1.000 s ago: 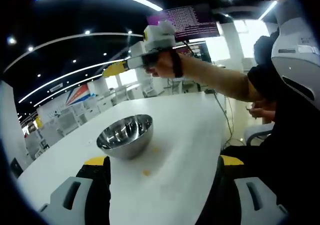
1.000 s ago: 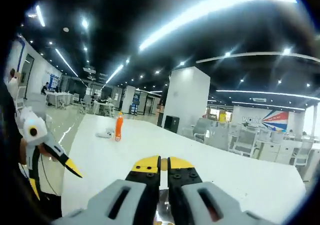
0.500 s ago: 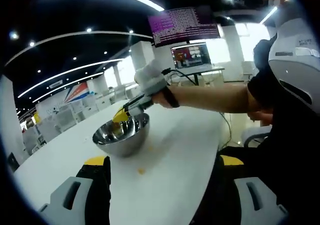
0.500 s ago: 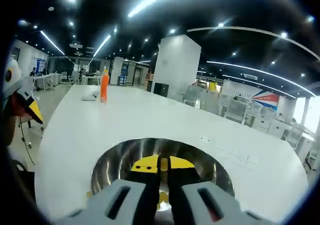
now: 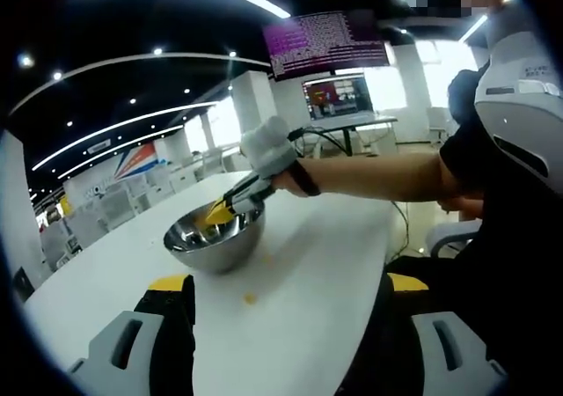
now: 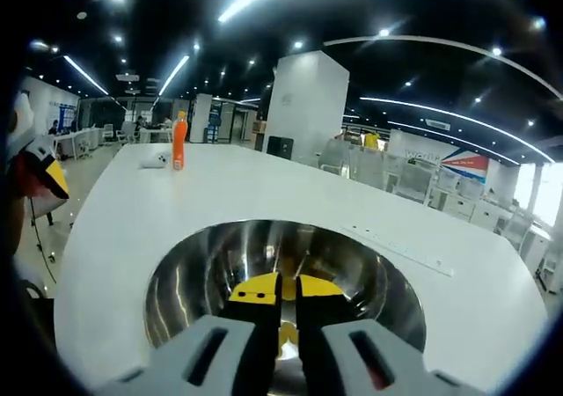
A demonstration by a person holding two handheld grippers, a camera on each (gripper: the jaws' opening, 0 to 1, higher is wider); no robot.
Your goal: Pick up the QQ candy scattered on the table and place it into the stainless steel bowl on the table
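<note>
Right now I am holding my right claw [image 6: 281, 292] down inside the stainless steel bowl [image 6: 202, 268], its yellow-tipped jaws nearly together with only a thin slit between them, and a yellow QQ candy [image 6: 286, 333] is sitting in that slit just behind the tips. In the left gripper view, my right claw [image 5: 220, 213] is dipping over the rim of the bowl [image 5: 214, 239] on the white table [image 5: 299, 282]. My left claw [image 5: 280, 283] is hovering low over the table with its jaws spread wide and nothing between them. Another QQ candy [image 5: 250, 298] is lying on the table near the bowl. An orange bottle [image 6: 179, 143] is standing far across the table.
</note>
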